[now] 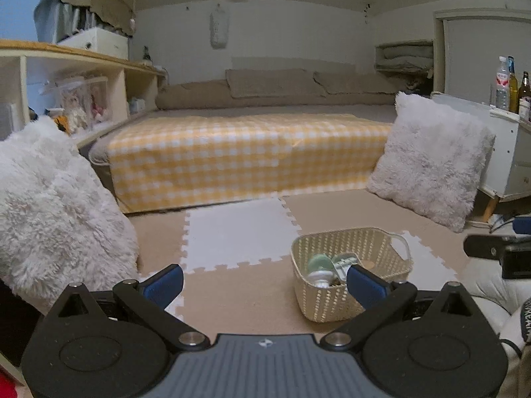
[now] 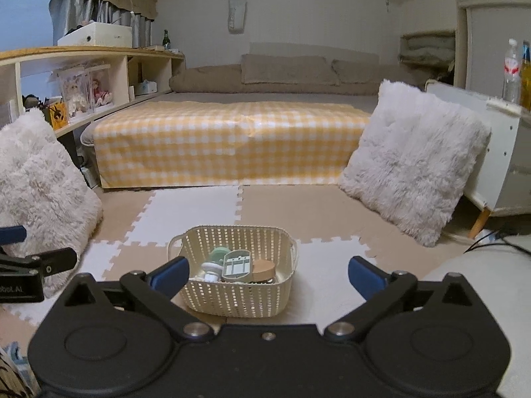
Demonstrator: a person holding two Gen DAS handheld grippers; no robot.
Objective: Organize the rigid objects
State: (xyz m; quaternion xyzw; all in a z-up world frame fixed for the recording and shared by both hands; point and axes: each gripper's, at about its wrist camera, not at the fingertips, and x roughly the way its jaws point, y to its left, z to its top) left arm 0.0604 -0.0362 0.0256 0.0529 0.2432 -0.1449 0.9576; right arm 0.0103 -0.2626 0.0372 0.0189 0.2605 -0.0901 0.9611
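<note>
A cream perforated basket (image 2: 199,245) (image 1: 371,242) stands on the foam floor mat. Inside it lie a pale green round piece (image 2: 219,254), a grey-green rectangular holder (image 2: 236,264), a round wooden-lidded jar (image 2: 264,269) and a white knob-shaped item (image 2: 210,270). My right gripper (image 2: 267,277) hovers just before the basket with its blue pads wide apart and nothing between them. My left gripper (image 1: 264,282) is open too, to the left of the basket, its right pad overlapping the basket's near rim in view. Both hold nothing.
A low bed with a yellow checked cover (image 2: 229,139) fills the back. Fluffy white pillows lean at the left (image 2: 36,182) and right (image 2: 415,159). A shelf unit (image 2: 83,76) runs along the left wall, a white cabinet with bottles (image 2: 511,73) stands at the right.
</note>
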